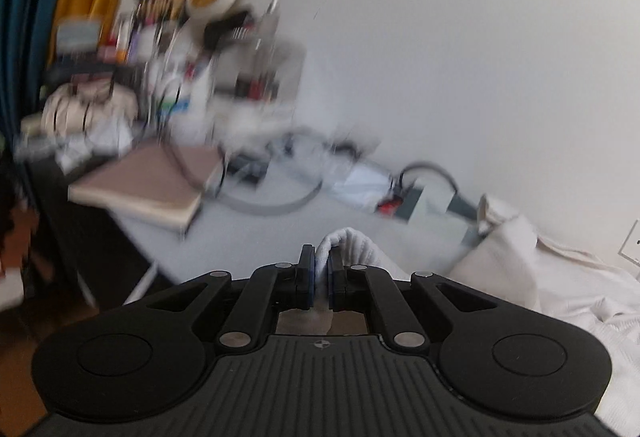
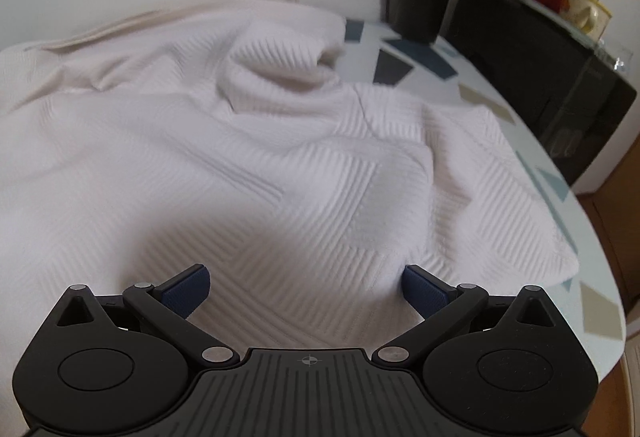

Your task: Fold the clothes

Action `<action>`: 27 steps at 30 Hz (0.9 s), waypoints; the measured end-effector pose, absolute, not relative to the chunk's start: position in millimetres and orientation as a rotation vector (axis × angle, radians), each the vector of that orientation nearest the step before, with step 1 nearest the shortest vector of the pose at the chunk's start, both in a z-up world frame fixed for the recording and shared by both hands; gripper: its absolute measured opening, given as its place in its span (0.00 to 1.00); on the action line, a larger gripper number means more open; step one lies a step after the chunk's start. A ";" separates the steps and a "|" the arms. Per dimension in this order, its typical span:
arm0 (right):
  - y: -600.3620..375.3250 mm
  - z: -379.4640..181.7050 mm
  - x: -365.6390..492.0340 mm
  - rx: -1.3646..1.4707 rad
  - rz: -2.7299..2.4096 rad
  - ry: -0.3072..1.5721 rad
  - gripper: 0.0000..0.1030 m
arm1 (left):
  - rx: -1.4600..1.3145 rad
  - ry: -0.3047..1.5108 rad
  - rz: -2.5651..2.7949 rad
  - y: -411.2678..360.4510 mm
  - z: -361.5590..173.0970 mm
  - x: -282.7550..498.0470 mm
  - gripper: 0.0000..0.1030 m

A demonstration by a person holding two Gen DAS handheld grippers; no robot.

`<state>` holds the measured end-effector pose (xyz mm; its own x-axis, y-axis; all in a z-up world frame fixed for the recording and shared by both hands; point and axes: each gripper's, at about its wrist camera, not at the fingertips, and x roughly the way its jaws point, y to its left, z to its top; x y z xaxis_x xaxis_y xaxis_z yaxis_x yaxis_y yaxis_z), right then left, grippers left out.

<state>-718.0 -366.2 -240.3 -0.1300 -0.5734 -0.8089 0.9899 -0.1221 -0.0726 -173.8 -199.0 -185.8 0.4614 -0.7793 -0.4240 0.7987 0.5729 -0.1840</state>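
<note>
A rumpled white ribbed-knit garment (image 2: 256,141) is lying spread over most of the round table with grey and blue geometric patches (image 2: 592,277), bunching into folds near its middle. The right gripper (image 2: 306,287) is hovering just above the cloth with its blue-padded fingers spread wide, gripping nothing. The left gripper (image 1: 320,273) is pinching a raised fold of that white fabric (image 1: 348,241), lifted clear of the table.

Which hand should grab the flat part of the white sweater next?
The right. The right gripper is open just above the white sweater on the table. The left gripper is already shut on a fold of it.
</note>
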 end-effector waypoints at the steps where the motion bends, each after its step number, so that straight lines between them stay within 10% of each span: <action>1: -366.0 -244.0 -719.9 0.768 -1.592 0.750 0.99 | 0.067 0.452 -0.982 -200.9 -181.9 -176.3 0.06; 7: -361.2 -249.5 -723.4 0.765 -1.624 0.682 0.99 | 0.287 0.426 -1.029 -227.5 -198.3 -166.7 0.10; 13: -359.1 -247.1 -726.2 0.792 -1.635 0.669 0.99 | 0.303 0.551 -0.942 -225.9 -210.0 -151.6 0.61; 27: -334.3 -249.6 -764.9 0.880 -1.695 0.613 0.99 | 0.270 0.625 -1.360 -277.8 -188.2 -233.0 0.97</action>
<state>-764.9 -334.3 -249.6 -0.1476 -0.5757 -0.8042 0.9570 -0.2884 0.0308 -233.0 -277.8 -188.2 0.0800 -0.8238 -0.5612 0.9625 0.2103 -0.1715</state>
